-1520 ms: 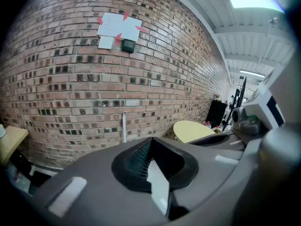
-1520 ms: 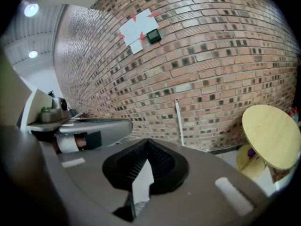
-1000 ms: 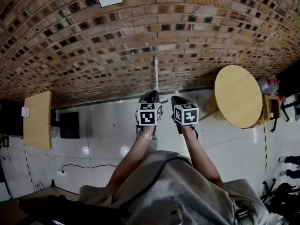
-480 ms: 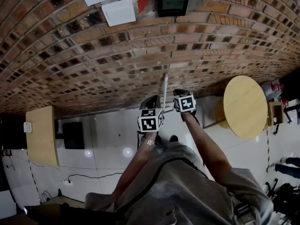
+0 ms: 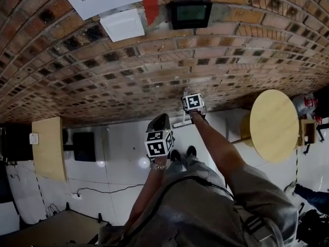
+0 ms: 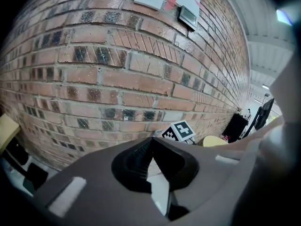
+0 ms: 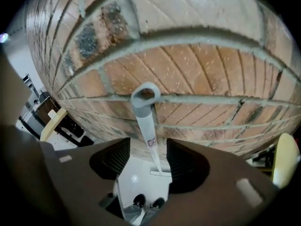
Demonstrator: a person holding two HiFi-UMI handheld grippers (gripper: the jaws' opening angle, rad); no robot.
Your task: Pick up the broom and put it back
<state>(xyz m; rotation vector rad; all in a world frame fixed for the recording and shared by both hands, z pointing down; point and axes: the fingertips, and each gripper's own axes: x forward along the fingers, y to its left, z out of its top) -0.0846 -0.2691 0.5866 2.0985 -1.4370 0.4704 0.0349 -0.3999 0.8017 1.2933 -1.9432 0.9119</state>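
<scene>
The broom leans upright against the brick wall [image 7: 202,74]. Its grey handle [image 7: 145,119] ends in a hanging loop [image 7: 146,94] that rests on the bricks. My right gripper [image 7: 148,160] is at the wall and its jaws are opening. The handle runs between the pads, neither of which presses on it. In the head view the broom's pale foot [image 5: 181,122] shows on the white floor below the right gripper's marker cube [image 5: 193,102]. My left gripper [image 6: 150,144] hangs back from the wall, shut with nothing in it.
A round wooden table [image 5: 275,125] stands to the right by the wall. A wooden board [image 5: 49,148] and a black box [image 5: 85,145] are on the left. Papers and a small black device [image 5: 190,12] hang on the wall. The person's shoes [image 5: 182,153] stand close to the broom.
The right gripper has gone forward and down to the wall with the broom. The left gripper has dropped back from the handle, and the head view has tilted up the wall.
</scene>
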